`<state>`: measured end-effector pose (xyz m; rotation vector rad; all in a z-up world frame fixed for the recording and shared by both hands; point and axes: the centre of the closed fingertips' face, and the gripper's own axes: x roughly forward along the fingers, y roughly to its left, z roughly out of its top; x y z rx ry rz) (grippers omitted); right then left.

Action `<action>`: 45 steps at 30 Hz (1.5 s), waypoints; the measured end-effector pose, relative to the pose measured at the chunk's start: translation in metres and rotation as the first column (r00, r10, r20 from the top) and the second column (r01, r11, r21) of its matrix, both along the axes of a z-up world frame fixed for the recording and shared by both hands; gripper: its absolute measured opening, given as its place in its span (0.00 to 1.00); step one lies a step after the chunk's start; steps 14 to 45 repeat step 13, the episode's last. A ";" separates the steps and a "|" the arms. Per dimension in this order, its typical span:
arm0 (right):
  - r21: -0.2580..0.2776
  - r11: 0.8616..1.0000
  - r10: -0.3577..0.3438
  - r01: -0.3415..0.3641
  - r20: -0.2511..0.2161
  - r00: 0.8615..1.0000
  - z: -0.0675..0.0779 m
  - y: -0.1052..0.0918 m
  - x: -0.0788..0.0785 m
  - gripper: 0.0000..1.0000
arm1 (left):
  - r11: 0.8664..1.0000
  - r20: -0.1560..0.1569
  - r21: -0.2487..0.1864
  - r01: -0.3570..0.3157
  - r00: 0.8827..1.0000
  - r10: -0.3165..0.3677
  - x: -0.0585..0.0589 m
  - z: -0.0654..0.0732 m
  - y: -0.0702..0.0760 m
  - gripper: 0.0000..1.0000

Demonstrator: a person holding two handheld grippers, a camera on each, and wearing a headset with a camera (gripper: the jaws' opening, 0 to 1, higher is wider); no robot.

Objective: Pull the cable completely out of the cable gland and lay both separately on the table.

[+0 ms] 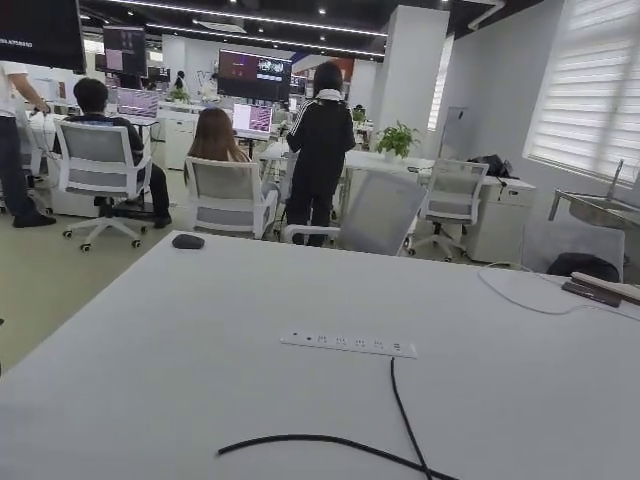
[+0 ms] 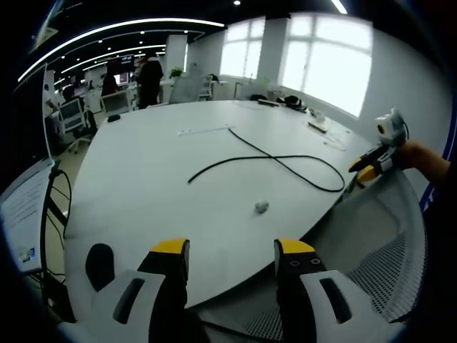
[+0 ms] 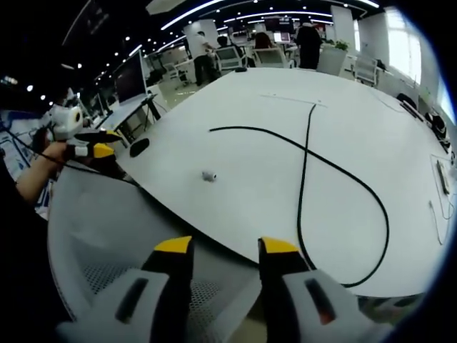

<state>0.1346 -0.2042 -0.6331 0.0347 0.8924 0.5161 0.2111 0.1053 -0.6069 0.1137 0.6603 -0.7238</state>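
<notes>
I saw most of the worktop [image 1: 200, 380] lying bare and open to a reach. The black cable [image 3: 305, 152] looped across its middle, the small cable gland [image 3: 208, 176] lay apart from it near the front edge, and a mesh chair [image 3: 93, 214] stood just off that edge. A power strip [image 1: 348, 344] lay farther back.

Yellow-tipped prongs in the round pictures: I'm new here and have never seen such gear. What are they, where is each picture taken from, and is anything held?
They are the jaws of two handheld grippers, one per hand. Each round picture comes from a camera riding on the left gripper or right gripper; the third comes from a headset. On the white table lie a black cable and, apart from it, a small pale part, likely the cable gland. Both are open, holding nothing.
</notes>
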 end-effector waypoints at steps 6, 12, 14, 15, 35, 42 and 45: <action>-0.002 1.000 0.008 -0.008 -0.009 1.000 -0.002 0.002 -0.001 0.37 | 0.999 -0.016 -0.032 -0.014 1.000 0.014 -0.001 -0.001 0.001 0.49; 0.005 1.000 0.008 -0.008 -0.015 1.000 -0.004 0.005 -0.003 0.37 | 1.000 -0.007 -0.017 0.000 1.000 0.000 -0.005 0.001 -0.003 0.50; 0.004 1.000 0.009 -0.009 -0.016 1.000 -0.005 0.005 -0.003 0.37 | 1.000 -0.002 -0.023 -0.002 1.000 0.002 -0.004 0.003 -0.003 0.50; 0.004 1.000 0.009 -0.009 -0.016 1.000 -0.005 0.005 -0.003 0.37 | 1.000 -0.002 -0.023 -0.002 1.000 0.002 -0.004 0.003 -0.003 0.50; 0.004 1.000 0.009 -0.009 -0.016 1.000 -0.005 0.005 -0.003 0.37 | 1.000 -0.002 -0.023 -0.002 1.000 0.002 -0.004 0.003 -0.003 0.50; 0.004 1.000 0.009 -0.009 -0.016 1.000 -0.005 0.005 -0.003 0.37 | 1.000 -0.002 -0.023 -0.002 1.000 0.002 -0.004 0.003 -0.003 0.50; 0.004 1.000 0.009 -0.009 -0.016 1.000 -0.005 0.005 -0.003 0.37 | 1.000 -0.002 -0.023 -0.002 1.000 0.002 -0.004 0.003 -0.003 0.50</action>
